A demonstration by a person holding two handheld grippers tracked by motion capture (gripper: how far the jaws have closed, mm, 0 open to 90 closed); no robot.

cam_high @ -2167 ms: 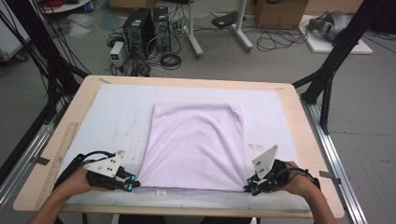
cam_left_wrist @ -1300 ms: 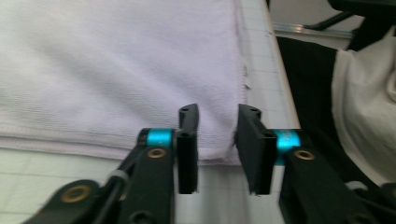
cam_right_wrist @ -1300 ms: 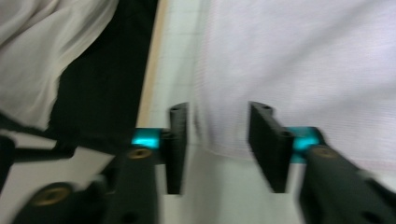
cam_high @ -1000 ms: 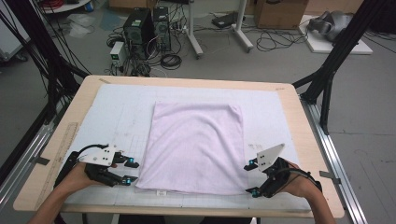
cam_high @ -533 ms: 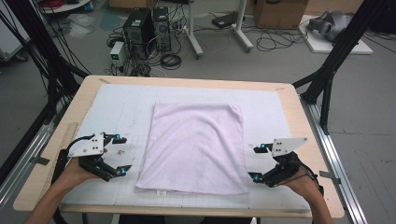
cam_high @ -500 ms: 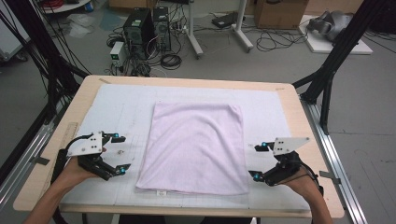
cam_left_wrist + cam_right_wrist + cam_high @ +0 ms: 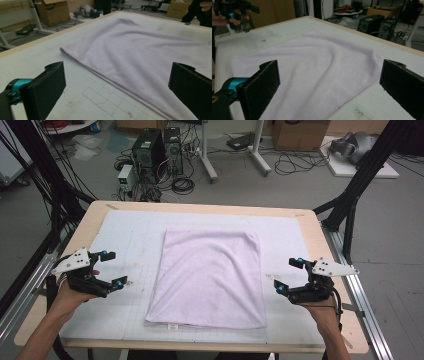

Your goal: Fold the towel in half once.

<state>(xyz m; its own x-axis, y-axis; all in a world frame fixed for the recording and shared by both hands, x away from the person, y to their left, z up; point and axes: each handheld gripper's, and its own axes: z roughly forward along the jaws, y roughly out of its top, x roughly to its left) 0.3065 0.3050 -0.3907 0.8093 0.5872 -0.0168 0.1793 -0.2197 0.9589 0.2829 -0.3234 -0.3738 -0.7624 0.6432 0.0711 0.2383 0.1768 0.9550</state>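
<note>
A pale lilac towel lies folded flat in the middle of the table. My left gripper hovers left of the towel's near left part, a little apart from its edge. Its jaws have just been opening and stand wide with nothing between them. My right gripper hovers just off the towel's right edge; its jaws have also just been opening and hold nothing. In the left gripper view the towel spreads beyond the left gripper. In the right gripper view the towel lies beyond the right gripper.
A white gridded mat covers the wooden table. Metal rails run along both sides. Black stand legs rise at the far corners. Computers, cables and boxes sit on the floor beyond.
Both grippers were shut at the towel's near corners. They have let go, opened wide and moved outward and up, away from the towel, which stays flat.
</note>
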